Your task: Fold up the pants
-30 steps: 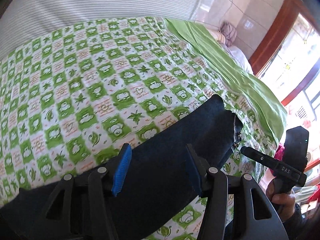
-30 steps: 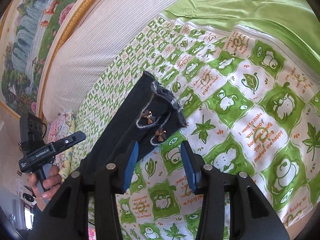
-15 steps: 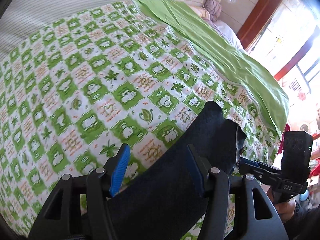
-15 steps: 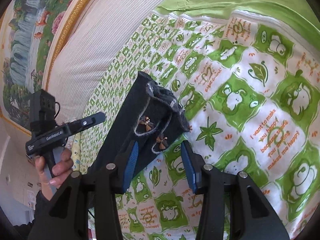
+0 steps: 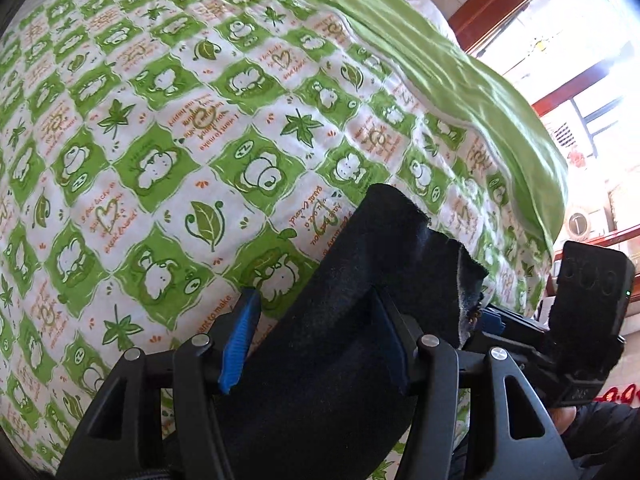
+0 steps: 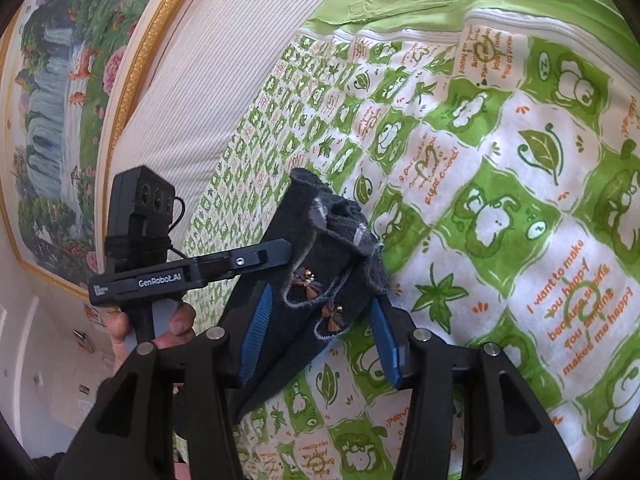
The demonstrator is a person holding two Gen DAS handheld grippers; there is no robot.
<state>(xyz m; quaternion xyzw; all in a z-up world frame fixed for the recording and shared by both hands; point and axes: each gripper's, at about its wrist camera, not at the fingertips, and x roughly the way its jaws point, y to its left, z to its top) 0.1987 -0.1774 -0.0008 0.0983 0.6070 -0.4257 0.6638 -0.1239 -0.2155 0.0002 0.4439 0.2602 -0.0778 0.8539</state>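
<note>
Dark pants (image 5: 360, 320) lie across a green-and-white checked quilt (image 5: 168, 128), the leg running from 6 o'clock up to a frayed hem near centre in the left wrist view. The left gripper (image 5: 316, 336) stands fairly wide with the leg between its fingers — whether the pads press the cloth cannot be told. The right gripper (image 6: 320, 332) is opening around the hem end, the cloth against its left pad, the right pad apart from it; a framed painting (image 6: 64, 92) hangs at 10 o'clock.

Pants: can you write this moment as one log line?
pants: dark, over bed quilt | left hand-held gripper: open around pants | right hand-held gripper: opening, pants between
</note>
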